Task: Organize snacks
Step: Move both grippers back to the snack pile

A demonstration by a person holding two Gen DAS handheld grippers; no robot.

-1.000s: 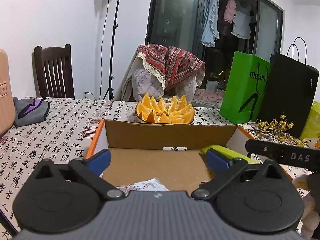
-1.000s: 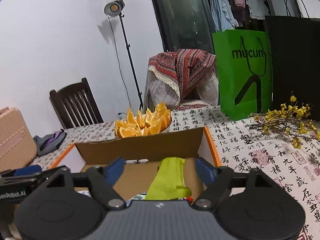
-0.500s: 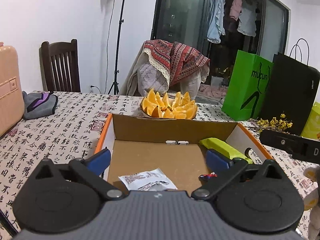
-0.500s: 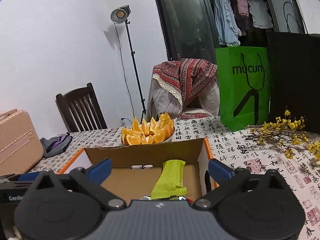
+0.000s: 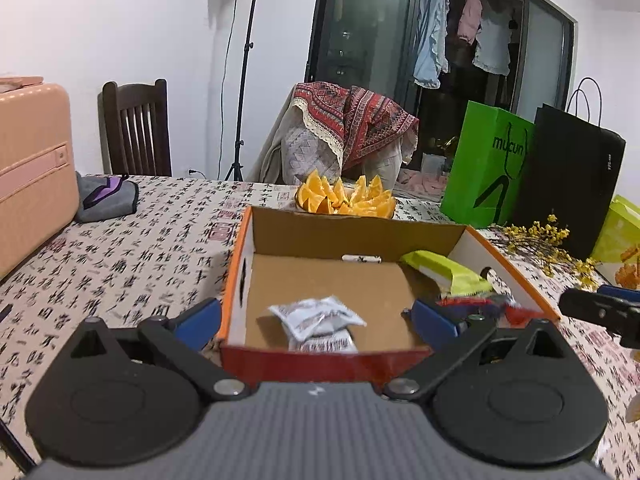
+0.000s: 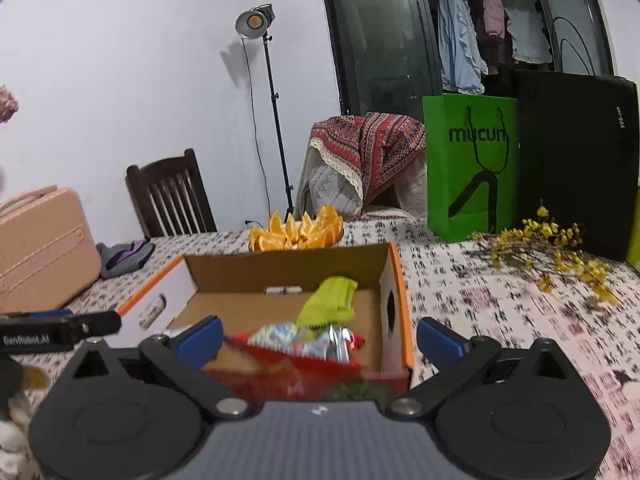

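An open cardboard box [image 5: 352, 236] with orange edges stands on the script-printed tablecloth. In it lie a white-grey snack packet [image 5: 316, 318], a lime-green packet [image 5: 444, 274] and a red packet [image 5: 480, 304]. My left gripper [image 5: 316, 320] stands open just before the box's near wall, nothing between its blue fingertips. In the right wrist view the box [image 6: 280, 268] holds the green packet [image 6: 332, 300] and a red-silver packet [image 6: 304, 340]. My right gripper [image 6: 320, 340] is wide open in front of the near wall, holding nothing. The left gripper [image 6: 60, 330] shows at that view's left edge.
A plate of orange wedges [image 5: 346, 198] sits right behind the box. A green paper bag [image 5: 488, 168], a black bag [image 5: 568, 184] and yellow flower sprigs [image 5: 540, 240] stand to the right. A pink suitcase [image 5: 32, 176] and a grey pouch [image 5: 106, 196] lie left.
Both grippers have drawn back from the box, so its near wall and more of its contents now show. The right gripper's jaws have spread wider.
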